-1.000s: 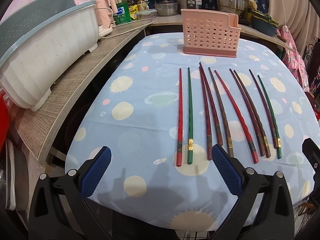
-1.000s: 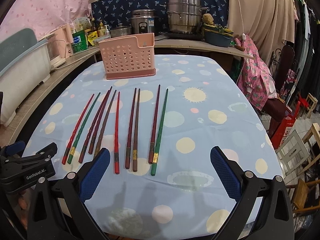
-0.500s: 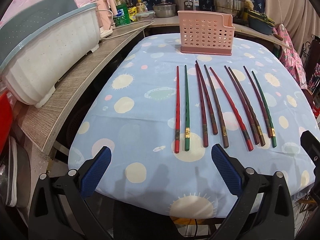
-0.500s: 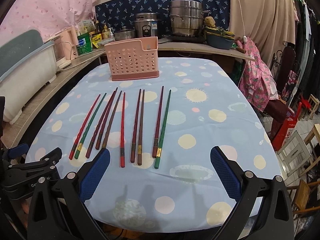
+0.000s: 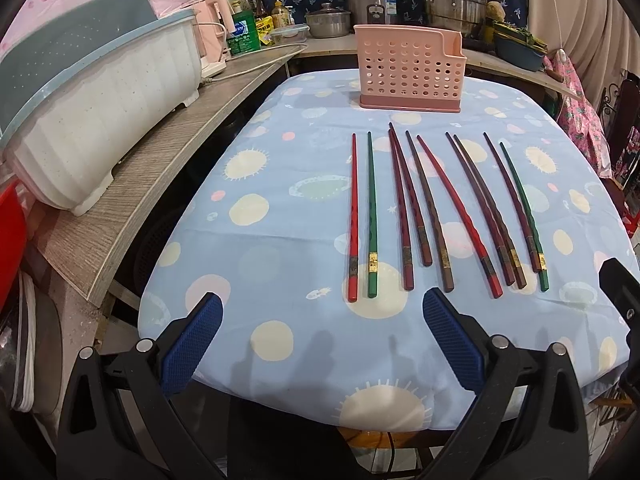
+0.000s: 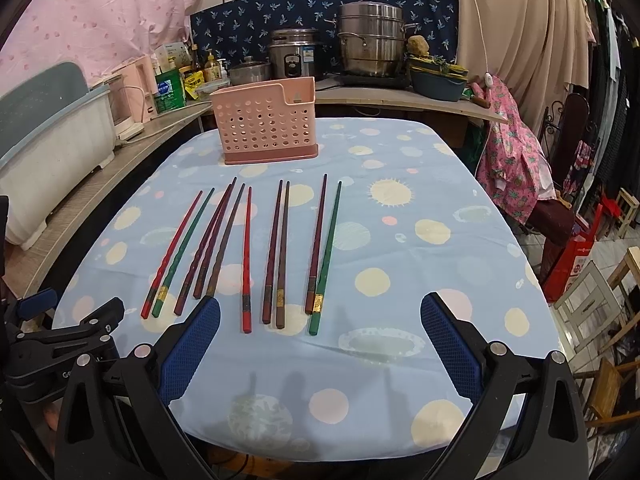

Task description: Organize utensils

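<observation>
Two grippers, both wide open, nothing held. My left gripper hangs over the near edge of the worktop, my right gripper alongside it. Landmark: pink basket at the far end, upright, looks empty. Ten chopsticks lie flat in a row short of the basket, thin tips toward it, butts toward me. Red one and green one sit leftmost in the row. None in the basket yet.

Risks, my read: sticks are thin and lie flat on soft cloth, so pads may snag fabric or roll one sideways. Close neighbours touch, so I could grab two. A tilted stick may clip the basket rim.
</observation>
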Motion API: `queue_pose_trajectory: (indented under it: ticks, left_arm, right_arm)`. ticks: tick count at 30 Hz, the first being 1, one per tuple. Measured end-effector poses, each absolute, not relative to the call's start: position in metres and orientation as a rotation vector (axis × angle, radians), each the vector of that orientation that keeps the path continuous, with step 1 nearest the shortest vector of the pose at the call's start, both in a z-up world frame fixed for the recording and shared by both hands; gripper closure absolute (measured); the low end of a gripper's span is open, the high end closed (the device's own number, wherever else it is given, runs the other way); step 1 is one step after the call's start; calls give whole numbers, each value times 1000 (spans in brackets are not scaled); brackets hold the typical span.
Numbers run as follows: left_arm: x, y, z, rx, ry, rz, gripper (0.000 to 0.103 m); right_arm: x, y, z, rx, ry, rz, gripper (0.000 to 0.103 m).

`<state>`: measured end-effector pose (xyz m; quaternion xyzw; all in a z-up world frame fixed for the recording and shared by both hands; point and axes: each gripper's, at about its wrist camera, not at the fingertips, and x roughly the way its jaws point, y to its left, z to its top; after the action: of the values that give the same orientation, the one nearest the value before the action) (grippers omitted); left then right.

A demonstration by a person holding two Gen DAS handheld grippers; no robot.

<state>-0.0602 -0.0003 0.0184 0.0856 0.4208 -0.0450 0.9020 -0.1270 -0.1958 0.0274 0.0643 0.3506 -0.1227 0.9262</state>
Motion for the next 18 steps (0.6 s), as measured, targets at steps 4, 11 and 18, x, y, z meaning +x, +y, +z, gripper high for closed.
queue_pose_trajectory:
  ticks: [4,11,18]
  left_arm:
    - [-61,-1,18,179,872,-93,7]
    - [-61,0,17,178,874,-94,8]
    - [-60,0,15,177,880,-95,8]
  right_arm:
    - [-127,-196,27,133,720,-251,7]
    - [-128,-195,26,133,722,-251,7]
    - [-128,-195,25,132,726,-251,7]
